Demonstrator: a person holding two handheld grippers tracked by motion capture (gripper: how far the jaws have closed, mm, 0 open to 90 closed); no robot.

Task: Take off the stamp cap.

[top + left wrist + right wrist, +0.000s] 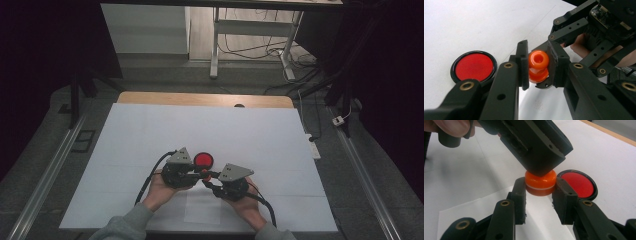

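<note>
We see a person's two hands at the near edge of a white counter (150, 130), each holding a hand-held gripper. The left hand-held gripper (196, 172) sits in the left hand (161, 190), and the right hand-held gripper (206, 183) sits in the right hand (245, 204); their tips meet near the middle of the counter, just near of a red disc (203, 160).

Between the tips we find a small orange piece (538, 66), made of two stacked rounded parts with a pale seam between them. In the left gripper view, the left hand-held gripper (537, 67) has its jaws pressed against both sides of the orange piece, clamped on it, with the open hollow of the top part facing the camera. The right hand-held gripper (549, 50) comes in from the upper right of that view.

In the right gripper view, the right hand-held gripper (539, 190) has its jaws close on either side of the lower part of the orange piece (540, 183); they look to be touching it, but we cannot tell whether they grip. The left hand-held gripper (536, 147) covers the top of the piece from above.

The disc (474, 66) has a black rim and lies flat on the counter (474, 22), just beside the piece. In the right gripper view it (577, 184) lies behind the right jaw.
</note>
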